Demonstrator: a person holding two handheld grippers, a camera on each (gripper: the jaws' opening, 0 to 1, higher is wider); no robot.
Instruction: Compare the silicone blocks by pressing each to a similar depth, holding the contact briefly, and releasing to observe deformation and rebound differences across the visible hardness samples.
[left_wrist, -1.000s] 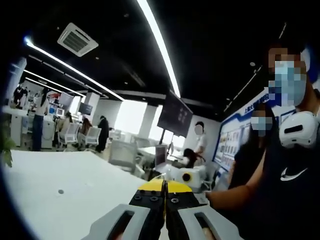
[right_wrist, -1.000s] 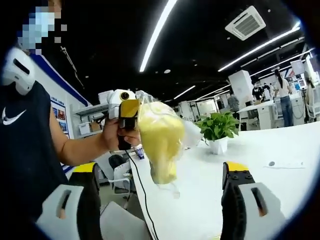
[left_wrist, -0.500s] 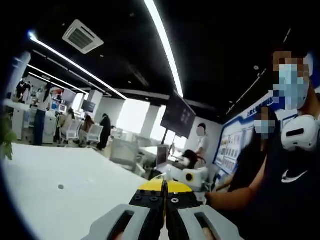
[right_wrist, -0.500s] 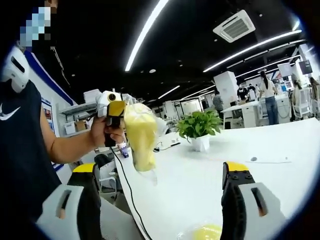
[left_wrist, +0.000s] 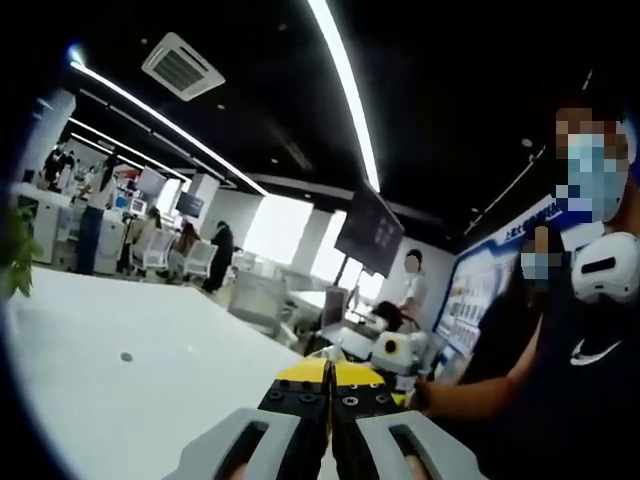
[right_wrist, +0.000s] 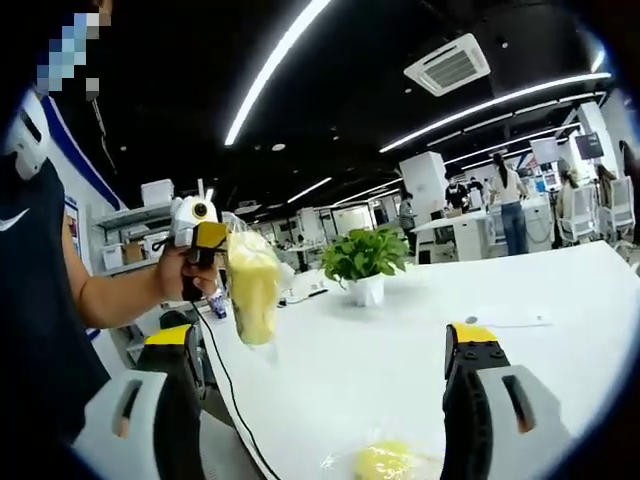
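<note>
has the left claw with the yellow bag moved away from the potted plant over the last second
Yes. In the right gripper view the left claw and its yellow bag now sit clear to the left of the potted plant, no longer overlapping it.

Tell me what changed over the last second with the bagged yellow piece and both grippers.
The left gripper keeps its jaws shut on the hanging yellow bagged piece, which now looks farther from the right gripper. A second yellow bagged piece has come into view on the white table. The right gripper's jaws stay open.

Open-plan office: desks (right_wrist: 480, 230), strip lights (left_wrist: 345, 85).
</note>
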